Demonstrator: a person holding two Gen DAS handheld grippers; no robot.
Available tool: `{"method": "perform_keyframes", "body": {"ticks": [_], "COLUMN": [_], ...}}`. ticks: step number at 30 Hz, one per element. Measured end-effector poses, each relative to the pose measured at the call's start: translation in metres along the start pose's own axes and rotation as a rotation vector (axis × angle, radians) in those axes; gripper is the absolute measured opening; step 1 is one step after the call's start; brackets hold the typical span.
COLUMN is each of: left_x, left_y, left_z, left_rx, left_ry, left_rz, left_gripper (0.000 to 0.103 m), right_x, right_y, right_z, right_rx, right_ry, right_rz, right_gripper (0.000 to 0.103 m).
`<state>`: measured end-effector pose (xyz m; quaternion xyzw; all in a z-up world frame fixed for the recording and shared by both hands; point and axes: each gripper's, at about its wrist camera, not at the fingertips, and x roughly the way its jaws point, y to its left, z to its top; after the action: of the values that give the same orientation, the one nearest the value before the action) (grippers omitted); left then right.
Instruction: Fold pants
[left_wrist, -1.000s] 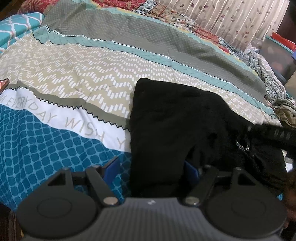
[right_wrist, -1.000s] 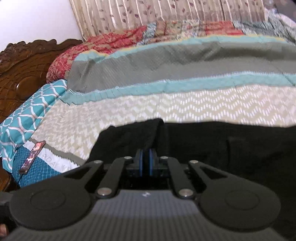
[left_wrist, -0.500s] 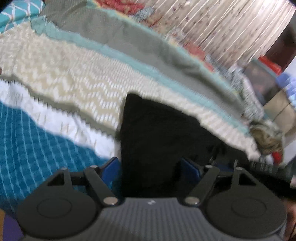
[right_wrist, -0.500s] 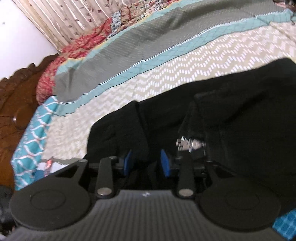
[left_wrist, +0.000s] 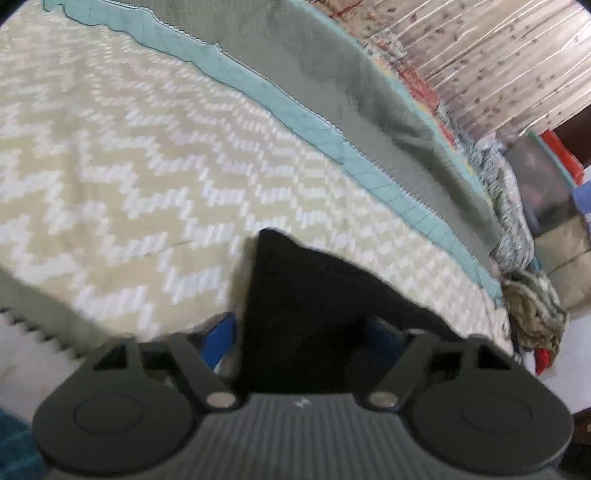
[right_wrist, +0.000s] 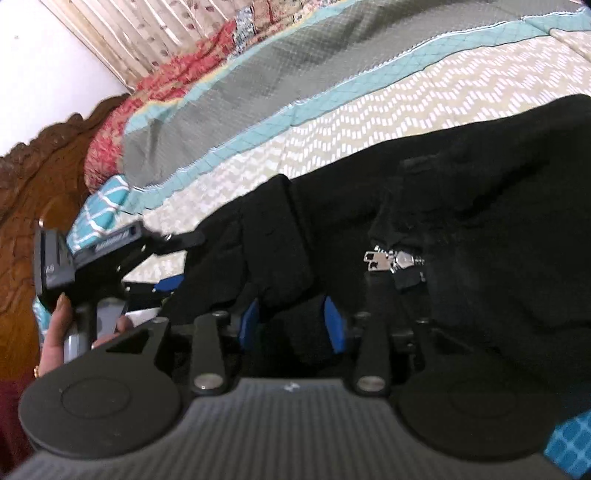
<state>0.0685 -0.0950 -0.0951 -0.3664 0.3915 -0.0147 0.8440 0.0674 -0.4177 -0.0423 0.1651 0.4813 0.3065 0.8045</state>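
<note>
The black pants (right_wrist: 461, 206) lie on the patterned bedspread (right_wrist: 443, 88), with a silver zipper pull (right_wrist: 391, 260) showing. In the left wrist view a black fold of the pants (left_wrist: 306, 306) sits between the wide-apart blue pads of my left gripper (left_wrist: 301, 332), which is open. My right gripper (right_wrist: 291, 325) is open too, its blue pads either side of a bunched edge of the pants. The left gripper also shows in the right wrist view (right_wrist: 162, 258), held by a hand at the pants' left end.
A carved wooden headboard (right_wrist: 33, 206) stands at the left. Curtains (left_wrist: 498, 62) hang behind the bed. A pile of clothes (left_wrist: 532, 310) and boxes lie off the bed's far right edge. A teal pillow (right_wrist: 99, 210) lies near the headboard.
My right gripper has opened from shut and moved in on the pants' edge near the zipper. My left gripper stayed open and moved forward over the pants.
</note>
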Motion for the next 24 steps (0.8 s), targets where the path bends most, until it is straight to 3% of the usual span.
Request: {"method": "perform_keyframes", "body": {"ticks": [1, 2, 4, 6, 9, 11, 13, 15, 18, 20, 24], "left_x": [0.004, 0.004, -0.008, -0.035, -0.052, -0.039, -0.012, -0.009, -0.026, -0.048, -0.092], "left_y": [-0.004, -0.007, -0.013, -0.019, -0.015, -0.009, 0.002, 0.007, 0.003, -0.001, 0.000], "left_z": [-0.001, -0.001, 0.000, 0.003, 0.004, 0.003, -0.002, -0.008, -0.009, -0.015, -0.019], "left_rx": [0.017, 0.032, 0.062, 0.137, 0.161, 0.142, 0.135, 0.130, 0.107, 0.116, 0.029], "left_ry": [-0.003, -0.014, -0.066, -0.151, -0.178, -0.138, -0.066, -0.093, -0.116, -0.171, -0.237], "left_rz": [0.000, 0.015, 0.032, 0.042, 0.053, 0.111, 0.192, 0.184, 0.196, 0.224, 0.115], "left_gripper": [0.018, 0.014, 0.013, 0.013, 0.013, 0.013, 0.023, 0.025, 0.037, 0.038, 0.035], "right_x": [0.010, 0.016, 0.022, 0.017, 0.025, 0.045, 0.060, 0.055, 0.026, -0.003, -0.058], "right_y": [-0.001, -0.004, 0.004, 0.019, 0.040, 0.041, 0.037, 0.034, 0.026, 0.014, -0.012], "right_z": [0.000, -0.001, -0.001, 0.000, -0.001, -0.006, -0.014, -0.011, -0.005, -0.004, -0.014], "right_rx": [0.017, 0.024, 0.001, -0.042, -0.098, -0.086, -0.091, -0.063, -0.063, -0.071, -0.147], "right_ry": [0.029, 0.052, 0.063, 0.039, 0.036, 0.094, 0.097, 0.092, 0.067, 0.001, -0.146], "right_rz": [0.002, -0.001, 0.000, 0.041, 0.062, 0.040, 0.015, 0.041, 0.079, 0.082, -0.010], "right_gripper": [0.043, 0.032, 0.017, 0.015, 0.015, 0.016, 0.016, 0.017, 0.030, 0.036, 0.036]}}
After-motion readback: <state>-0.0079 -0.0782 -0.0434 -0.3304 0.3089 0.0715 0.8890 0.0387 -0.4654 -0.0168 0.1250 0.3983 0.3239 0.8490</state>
